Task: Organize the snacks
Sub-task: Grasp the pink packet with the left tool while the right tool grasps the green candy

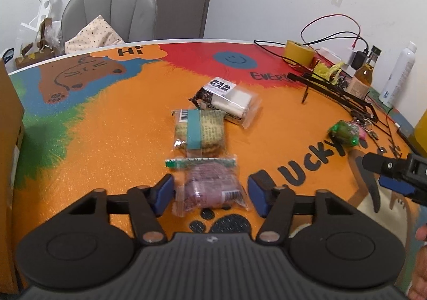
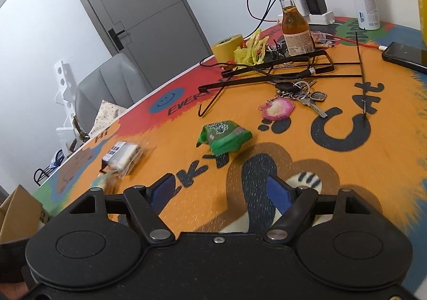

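Purple-wrapped snack pack [image 1: 210,187] lies between the spread jaws of the left gripper [image 1: 210,194], pads not yet pressing it. Beyond them a teal-banded pack [image 1: 198,131] and a white pack [image 1: 229,101] line up. The right gripper [image 2: 217,193] stands spread and empty, the green pack [image 2: 225,137] just ahead. Four packs; none looks sorted yet.

Four snack packets lie on the surface [image 1: 106,139]: one purple [image 1: 210,187], one teal-banded [image 1: 198,130], one black-and-white [image 1: 229,98], one green [image 2: 225,137]. One amber bottle [image 2: 293,24], one yellow tape roll [image 2: 226,46], one key bunch [image 2: 301,94], one phone [image 2: 405,55].
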Demonstrator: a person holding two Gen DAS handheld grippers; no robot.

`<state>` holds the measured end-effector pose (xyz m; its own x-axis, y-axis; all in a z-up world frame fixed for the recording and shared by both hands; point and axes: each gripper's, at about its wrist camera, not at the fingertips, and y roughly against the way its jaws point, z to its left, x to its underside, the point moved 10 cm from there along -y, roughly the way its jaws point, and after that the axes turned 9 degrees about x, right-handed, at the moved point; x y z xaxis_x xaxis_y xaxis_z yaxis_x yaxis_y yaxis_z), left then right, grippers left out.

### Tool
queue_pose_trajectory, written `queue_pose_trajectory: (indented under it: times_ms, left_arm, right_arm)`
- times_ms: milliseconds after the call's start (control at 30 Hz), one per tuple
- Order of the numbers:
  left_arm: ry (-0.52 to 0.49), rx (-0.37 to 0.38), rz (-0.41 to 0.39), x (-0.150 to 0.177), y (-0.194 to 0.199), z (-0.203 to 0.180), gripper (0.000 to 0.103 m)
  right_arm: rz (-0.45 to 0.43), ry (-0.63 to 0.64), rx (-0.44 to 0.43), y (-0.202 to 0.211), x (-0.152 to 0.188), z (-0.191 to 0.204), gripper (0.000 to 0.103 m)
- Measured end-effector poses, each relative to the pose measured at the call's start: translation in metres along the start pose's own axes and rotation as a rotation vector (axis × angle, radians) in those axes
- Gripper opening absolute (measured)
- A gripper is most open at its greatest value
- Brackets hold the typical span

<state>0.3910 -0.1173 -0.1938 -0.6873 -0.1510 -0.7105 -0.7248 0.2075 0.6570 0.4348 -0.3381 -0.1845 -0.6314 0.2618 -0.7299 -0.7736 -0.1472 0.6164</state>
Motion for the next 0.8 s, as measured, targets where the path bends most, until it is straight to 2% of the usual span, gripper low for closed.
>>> queue_pose_trajectory:
  times_ms: [67,100,167,667,800]
  left_arm:
    - [0.000,0.009,-0.005,-0.002,-0.002,0.000,0.049]
    - [-0.004,0.008,-0.006,-0.003,-0.004,0.000,0.042]
    - [-0.002,0.008,-0.005,-0.006,-0.006,0.000,0.038]
    - [0.022,0.019,-0.046,-0.034,-0.006,0.007,0.036]
    - [0.026,0.017,-0.057,-0.043,-0.010,0.007,0.036]
  right_arm:
    - [0.004,0.002,0.004,-0.007,-0.003,0.000,0.077]
    - [0.006,0.002,0.007,-0.010,-0.004,0.000,0.077]
    - [0.005,0.009,0.010,-0.014,-0.007,0.001,0.077]
    - [0.003,0.027,0.038,-0.048,-0.040,0.001,0.077]
    - [0.019,0.061,0.023,-0.056,-0.039,0.008,0.065]
